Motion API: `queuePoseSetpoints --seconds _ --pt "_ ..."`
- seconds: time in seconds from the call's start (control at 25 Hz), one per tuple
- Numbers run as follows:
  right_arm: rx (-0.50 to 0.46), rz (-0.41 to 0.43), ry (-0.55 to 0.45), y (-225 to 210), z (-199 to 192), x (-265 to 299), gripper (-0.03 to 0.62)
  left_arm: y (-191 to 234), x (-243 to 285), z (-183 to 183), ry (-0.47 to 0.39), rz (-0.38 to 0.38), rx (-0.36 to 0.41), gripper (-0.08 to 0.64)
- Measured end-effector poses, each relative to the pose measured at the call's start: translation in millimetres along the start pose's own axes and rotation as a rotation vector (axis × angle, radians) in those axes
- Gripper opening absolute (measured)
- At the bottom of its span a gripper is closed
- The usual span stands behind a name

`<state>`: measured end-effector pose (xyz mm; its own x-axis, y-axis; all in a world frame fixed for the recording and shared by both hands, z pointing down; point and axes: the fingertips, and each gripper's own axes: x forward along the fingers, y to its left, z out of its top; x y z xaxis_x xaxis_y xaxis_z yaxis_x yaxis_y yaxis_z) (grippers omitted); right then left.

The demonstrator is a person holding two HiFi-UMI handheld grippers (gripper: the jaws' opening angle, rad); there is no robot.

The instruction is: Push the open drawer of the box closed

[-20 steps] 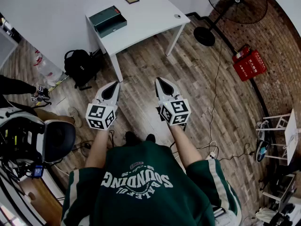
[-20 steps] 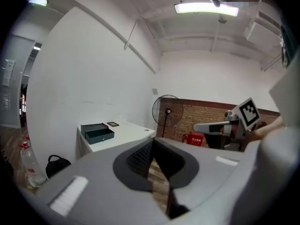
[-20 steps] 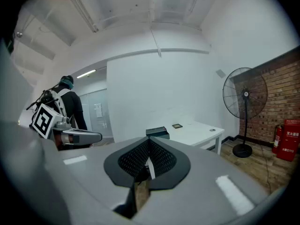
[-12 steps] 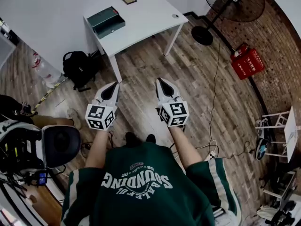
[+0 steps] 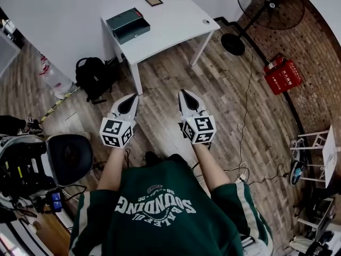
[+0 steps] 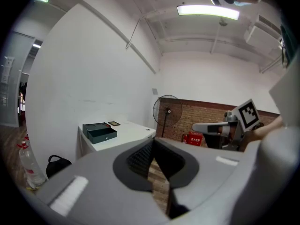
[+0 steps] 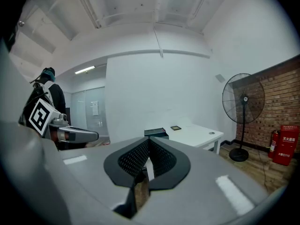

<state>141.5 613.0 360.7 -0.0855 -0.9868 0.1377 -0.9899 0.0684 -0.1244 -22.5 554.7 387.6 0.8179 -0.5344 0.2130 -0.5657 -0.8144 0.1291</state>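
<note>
Left gripper [image 5: 133,96] and right gripper [image 5: 182,92], jaws pressed together; at eleven o'clock, the stiff, light-looking drawer [image 5: 133,32] of the box [image 5: 122,18] likely wants a square front push.

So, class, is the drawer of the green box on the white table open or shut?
Open: the drawer juts out past the front of the box on the table.

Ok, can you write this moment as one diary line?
person: standing back from table | left gripper: shut, empty | right gripper: shut, empty | box: on white table, drawer open
</note>
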Motion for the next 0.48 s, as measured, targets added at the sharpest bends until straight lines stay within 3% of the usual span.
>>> queuePoseSetpoints --seconds 0.48 --pt "-0.003 0.014 0.012 25 -9 36 0.002 40 -1 -11 -0.002 -0.005 -0.017 0.051"
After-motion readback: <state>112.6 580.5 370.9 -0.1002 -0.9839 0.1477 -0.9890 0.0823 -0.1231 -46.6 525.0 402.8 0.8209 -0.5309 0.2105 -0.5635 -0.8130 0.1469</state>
